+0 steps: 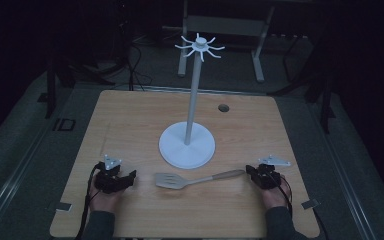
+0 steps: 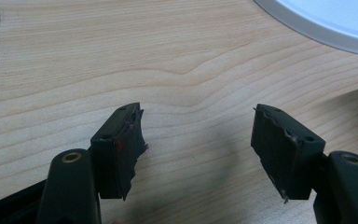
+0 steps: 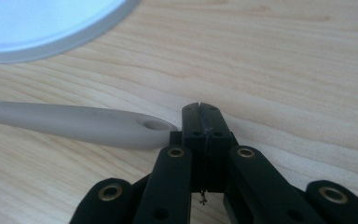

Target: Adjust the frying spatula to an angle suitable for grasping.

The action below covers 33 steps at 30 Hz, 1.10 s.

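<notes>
Lay flat on the worktop (image 1: 130, 120), the slotted spatula (image 1: 195, 179) — handle end with its hanging hole just left of the right claw (image 3: 200, 108), pressed shut and empty. Looked light, stiff, smooth; best gripped mid-handle. Left claw (image 2: 198, 123) spread wide, empty.

On the pale wooden table (image 1: 130, 120) lay one grey slotted spatula with a pale handle (image 1: 195, 179). One white hook-topped stand on a round base (image 1: 188, 142) stood there. Two black two-jaw grippers: left gripper (image 1: 130, 176), right gripper (image 1: 250, 170).
</notes>
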### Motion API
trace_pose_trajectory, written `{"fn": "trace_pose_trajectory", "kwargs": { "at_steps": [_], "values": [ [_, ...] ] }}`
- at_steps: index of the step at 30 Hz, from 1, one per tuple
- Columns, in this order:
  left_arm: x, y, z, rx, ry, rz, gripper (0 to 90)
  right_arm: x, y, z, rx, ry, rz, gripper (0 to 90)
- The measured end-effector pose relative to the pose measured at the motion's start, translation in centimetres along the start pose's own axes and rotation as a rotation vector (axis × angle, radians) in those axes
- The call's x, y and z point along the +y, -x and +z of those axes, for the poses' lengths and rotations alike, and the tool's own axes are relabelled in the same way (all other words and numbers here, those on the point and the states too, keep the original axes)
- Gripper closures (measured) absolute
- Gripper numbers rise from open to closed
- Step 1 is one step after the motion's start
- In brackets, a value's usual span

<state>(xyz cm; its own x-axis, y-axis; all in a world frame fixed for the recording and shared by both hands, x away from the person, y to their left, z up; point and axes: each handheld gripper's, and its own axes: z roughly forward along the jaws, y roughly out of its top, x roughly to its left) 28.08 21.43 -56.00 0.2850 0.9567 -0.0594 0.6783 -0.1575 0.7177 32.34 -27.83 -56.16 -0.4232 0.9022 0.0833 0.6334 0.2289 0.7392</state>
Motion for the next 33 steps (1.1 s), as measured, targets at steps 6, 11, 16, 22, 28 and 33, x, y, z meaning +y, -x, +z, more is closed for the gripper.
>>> {"fn": "trace_pose_trajectory", "kwargs": {
  "at_steps": [6, 11, 16, 22, 28, 33],
  "values": [
    [0.1, 0.0, -0.1, 0.003, 0.012, 0.002, 34.2, 0.1, -0.3, 0.7, 0.034, 0.001, 0.029, 90.0],
    [0.2, -0.2, -0.5, 0.011, 0.04, -0.012, 34.4, 0.4, -1.7, 1.3, 0.06, 0.0, 0.001, 90.0],
    [0.2, -0.4, -0.6, 0.01, 0.041, -0.016, 34.5, 0.5, -3.7, 1.7, 0.09, -0.001, -0.041, 90.0],
    [0.2, -0.4, -0.6, 0.013, 0.042, -0.014, 34.6, 0.5, -5.5, 2.3, 0.111, 0.015, -0.051, 90.0],
    [0.2, -0.4, -0.7, 0.014, 0.045, -0.014, 34.7, 0.7, -6.9, 2.6, 0.116, 0.018, -0.099, 89.7],
    [0.2, -0.5, -0.6, 0.017, 0.046, -0.016, 35.1, 1.0, -6.3, 0.7, 0.068, 0.078, -0.109, 74.4]
  ]
}}
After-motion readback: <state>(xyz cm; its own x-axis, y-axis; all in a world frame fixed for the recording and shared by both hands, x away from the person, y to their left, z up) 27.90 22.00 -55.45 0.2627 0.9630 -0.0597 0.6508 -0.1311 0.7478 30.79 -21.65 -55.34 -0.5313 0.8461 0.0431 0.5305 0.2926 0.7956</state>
